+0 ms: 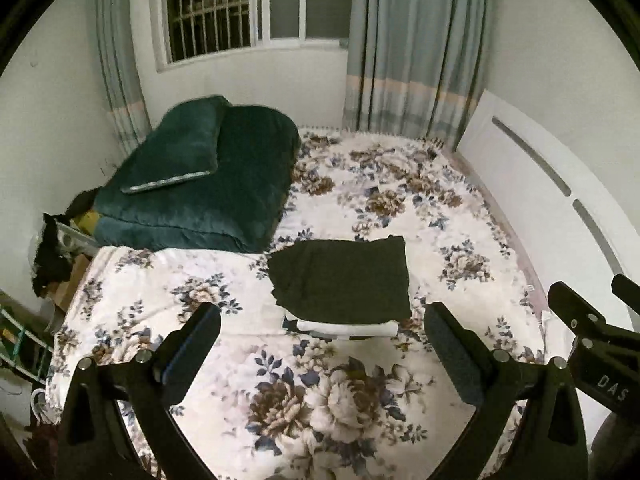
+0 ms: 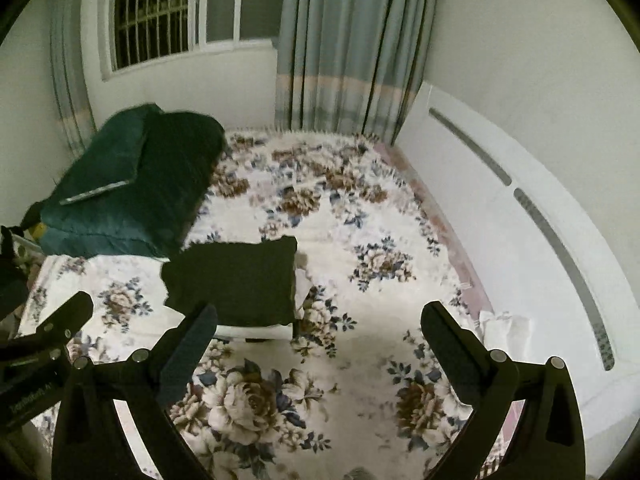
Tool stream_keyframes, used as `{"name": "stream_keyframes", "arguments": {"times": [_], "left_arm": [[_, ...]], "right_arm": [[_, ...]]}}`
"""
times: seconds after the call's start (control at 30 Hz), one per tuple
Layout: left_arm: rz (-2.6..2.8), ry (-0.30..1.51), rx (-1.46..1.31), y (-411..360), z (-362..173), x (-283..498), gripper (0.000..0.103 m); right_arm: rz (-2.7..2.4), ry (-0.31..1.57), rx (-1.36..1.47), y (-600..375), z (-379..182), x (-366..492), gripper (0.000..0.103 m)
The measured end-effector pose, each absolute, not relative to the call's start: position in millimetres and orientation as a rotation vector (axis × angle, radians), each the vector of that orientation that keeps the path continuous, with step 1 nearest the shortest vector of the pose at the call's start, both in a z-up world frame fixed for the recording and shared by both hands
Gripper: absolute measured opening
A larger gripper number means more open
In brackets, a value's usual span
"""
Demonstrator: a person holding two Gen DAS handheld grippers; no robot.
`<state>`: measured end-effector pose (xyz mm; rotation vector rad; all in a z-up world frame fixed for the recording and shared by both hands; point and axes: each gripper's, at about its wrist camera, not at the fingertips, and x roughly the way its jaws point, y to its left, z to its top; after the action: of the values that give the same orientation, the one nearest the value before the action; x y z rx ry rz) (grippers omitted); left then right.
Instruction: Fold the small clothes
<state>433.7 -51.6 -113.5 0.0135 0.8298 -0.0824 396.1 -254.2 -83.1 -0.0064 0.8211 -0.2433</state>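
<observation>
Bed edges: the bed (image 1: pixel 360 184) with its floral cover runs from the near rim to the curtain (image 1: pixel 416 40) at 12 o'clock; a white headboard (image 1: pixel 532 200) bounds it at 3 o'clock, and the 9 o'clock edge drops off beside dark clutter low at the wall.
Open room: bare floral cover lies between both grippers and the clothes, and from 12 to 2 o'clock beyond them.
Blocked corner: a folded dark green quilt (image 1: pixel 192 196) with a green pillow (image 1: pixel 180 148) on top fills the 10 o'clock corner, its near edge just beside the clothes.
Folded clothes: a dark folded garment (image 1: pixel 344 280) lies on top of a white folded garment (image 1: pixel 348 326), stacked near mid-bed; in the right wrist view the stack (image 2: pixel 236 280) sits at 10 o'clock.
Left gripper (image 1: pixel 322 350): jaws spread wide, holding nothing, above the cover just short of the stack's near edge.
Right gripper (image 2: pixel 318 344): jaws spread wide, holding nothing, over bare cover at the stack's 3 o'clock side, its left finger overlapping the stack's near corner in view; contact cannot be told.
</observation>
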Motion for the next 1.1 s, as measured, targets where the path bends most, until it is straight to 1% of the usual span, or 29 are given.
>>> {"name": "stream_keyframes", "arguments": {"times": [0.17,0.4,0.83,1.1], "left_arm": [[-0.079,0.798,-0.003,-52,-84,390,0.103],[-0.066,0.763,0.02,-53,-65,351,0.103],[-0.046,0.708,0.006,-54,-47,325,0.103],[-0.02,0.684,-0.006,-56,-43,318,0.103]], "right_arm": [[-0.215,0.764,-0.007,-249,-42,334,0.103],[-0.208,0.717,0.005,-251,-13,281,0.103],[-0.202,0.691,0.012,-257,6,249,0.103],[-0.191,0.68,0.001,-259,14,250,0.103]]}}
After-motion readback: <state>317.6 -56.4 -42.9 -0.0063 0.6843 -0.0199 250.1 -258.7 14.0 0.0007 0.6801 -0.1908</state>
